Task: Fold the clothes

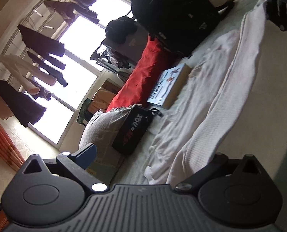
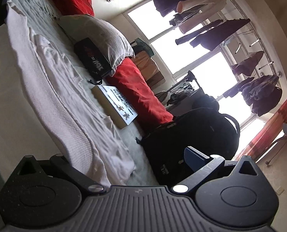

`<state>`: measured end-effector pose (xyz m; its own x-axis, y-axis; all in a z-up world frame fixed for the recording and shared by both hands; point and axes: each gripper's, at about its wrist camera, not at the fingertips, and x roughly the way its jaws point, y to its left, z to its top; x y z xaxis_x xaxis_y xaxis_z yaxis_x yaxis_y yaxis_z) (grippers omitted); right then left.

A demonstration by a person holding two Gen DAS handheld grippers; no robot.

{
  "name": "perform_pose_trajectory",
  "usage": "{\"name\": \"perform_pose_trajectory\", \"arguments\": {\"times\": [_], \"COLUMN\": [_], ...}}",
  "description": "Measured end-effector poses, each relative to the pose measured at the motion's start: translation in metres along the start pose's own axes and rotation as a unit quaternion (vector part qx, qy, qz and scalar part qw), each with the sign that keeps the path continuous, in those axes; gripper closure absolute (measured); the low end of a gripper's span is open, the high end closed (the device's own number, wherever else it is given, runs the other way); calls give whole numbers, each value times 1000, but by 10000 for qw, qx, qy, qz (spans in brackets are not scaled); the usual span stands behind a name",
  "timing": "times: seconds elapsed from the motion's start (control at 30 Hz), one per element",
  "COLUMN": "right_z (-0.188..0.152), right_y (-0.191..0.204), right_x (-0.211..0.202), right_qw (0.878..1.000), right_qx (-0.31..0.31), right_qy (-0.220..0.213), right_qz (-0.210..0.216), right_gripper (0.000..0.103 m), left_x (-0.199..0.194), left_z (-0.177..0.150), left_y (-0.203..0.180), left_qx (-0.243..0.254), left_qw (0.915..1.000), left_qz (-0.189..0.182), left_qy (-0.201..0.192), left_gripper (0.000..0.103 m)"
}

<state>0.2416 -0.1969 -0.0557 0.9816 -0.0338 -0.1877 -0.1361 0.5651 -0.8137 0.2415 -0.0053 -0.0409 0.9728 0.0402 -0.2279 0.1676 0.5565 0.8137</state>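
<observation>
Left tool (image 1: 153, 154): fingers spread wide, holding nothing, one end of the white garment (image 1: 216, 89) between them; garment lies lengthwise along the bed (image 1: 182, 100), beside book (image 1: 168, 86) and black pouch (image 1: 131, 129); right tool (image 2: 124, 162): likewise wide, empty, at the opposite end; step judged: pre-grasp; next: both close on the hem.

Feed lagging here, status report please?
Left hand-held gripper open, right hand-held gripper open. White waffle-knit garment spread out, rumpled. White paperback book, black zip pouch beside it.
</observation>
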Motion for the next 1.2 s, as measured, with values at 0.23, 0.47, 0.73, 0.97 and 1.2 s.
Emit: {"name": "perform_pose_trajectory", "arguments": {"times": [0.23,0.47,0.73,0.97,1.2], "right_z": [9,15,14,5,-5], "right_y": [-9,-15,-17,-11,-30], "right_x": [47,96,150,187,173], "right_qw": [9999,9997,9986,9915,9789], "right_qx": [118,220,461,828,1090], "right_qy": [-17,-18,183,599,802], "right_qz": [-42,-58,193,810,1533], "right_gripper": [0,0,0,0,0], "left_x": [49,100,149,184,163], "left_z": [5,6,5,-7,-9], "left_y": [8,9,10,2,20], "left_qx": [-103,-203,-396,-742,-766], "left_qw": [9998,9994,9985,9933,9900], "left_qz": [150,214,118,-415,-814], "left_qy": [74,197,346,779,857], "left_gripper": [2,2,2,2,2]}}
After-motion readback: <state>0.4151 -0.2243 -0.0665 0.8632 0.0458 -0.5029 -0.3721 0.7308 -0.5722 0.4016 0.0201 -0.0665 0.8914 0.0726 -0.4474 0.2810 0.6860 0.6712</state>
